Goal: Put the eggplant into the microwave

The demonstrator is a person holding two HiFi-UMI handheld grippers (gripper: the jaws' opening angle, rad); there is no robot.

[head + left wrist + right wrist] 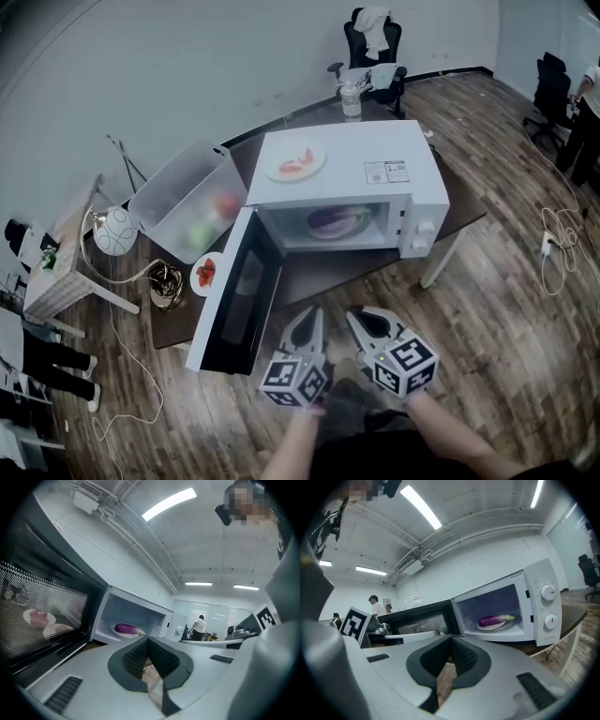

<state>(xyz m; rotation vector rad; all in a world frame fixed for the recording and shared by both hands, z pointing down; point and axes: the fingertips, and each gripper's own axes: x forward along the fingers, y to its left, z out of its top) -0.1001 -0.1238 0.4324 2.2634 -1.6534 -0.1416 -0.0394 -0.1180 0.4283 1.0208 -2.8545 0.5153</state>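
the purple eggplant (328,222) lay on a white plate (492,626) inside the open cavity of the white microwave (375,155), its green stem end toward the control panel with 2 dials (548,606). the microwave door (234,298) hung wide open to the left side of the head view, its dark mesh window facing the person. the microwave stood on a dark brown desk (455,223).

both grippers were in front of the desk, side by side and well apart from the microwave, over the wooden floor (506,309). the left gripper (312,317) had its jaws pressed together with nothing between them, and the right gripper (359,317) had its jaws together and empty as well. each gripper view looked past its closed jaws toward the cavity and the eggplant.

on top of the microwave sat a small plate with pink food (295,162). left of the microwave on the desk stood a clear plastic bin (183,192), and just in front of it a plate with something red (206,273). a black office chair (375,47) stood behind the desk.
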